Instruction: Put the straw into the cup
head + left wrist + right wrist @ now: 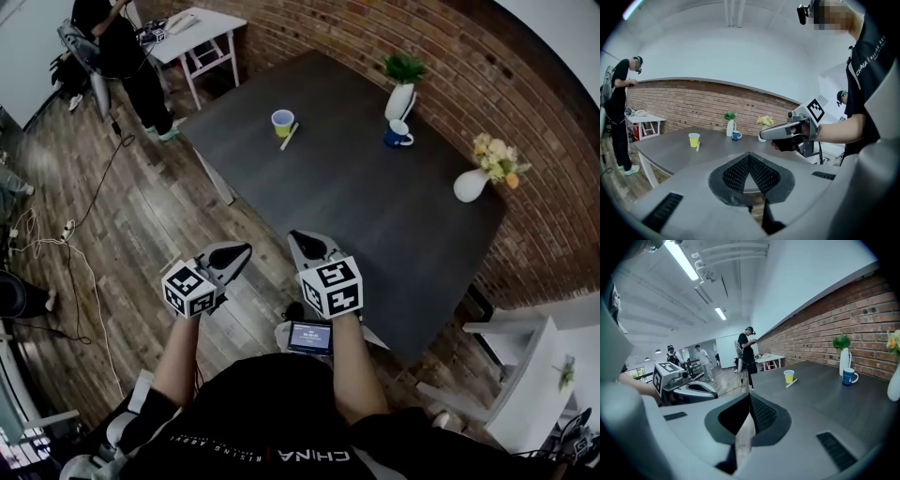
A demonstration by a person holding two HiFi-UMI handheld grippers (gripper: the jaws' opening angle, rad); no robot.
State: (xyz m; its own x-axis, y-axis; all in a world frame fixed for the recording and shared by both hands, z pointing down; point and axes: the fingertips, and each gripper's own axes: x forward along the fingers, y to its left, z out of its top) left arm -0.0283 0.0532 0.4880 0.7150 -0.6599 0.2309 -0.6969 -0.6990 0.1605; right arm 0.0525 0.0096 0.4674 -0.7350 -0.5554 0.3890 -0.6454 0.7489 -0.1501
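Blue mug sits beside white vase (cup, straw well apart).

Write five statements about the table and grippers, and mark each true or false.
1. The straw lies on the table beside the cup. True.
2. The left gripper holds the straw. False: its jaws are together with nothing between them.
3. The mug stands next to the vase with the green plant. True.
4. The cup lies on its side. False: it stands upright.
5. The right gripper grips the cup. False: it is shut and empty at the table's near side, far from the cup.
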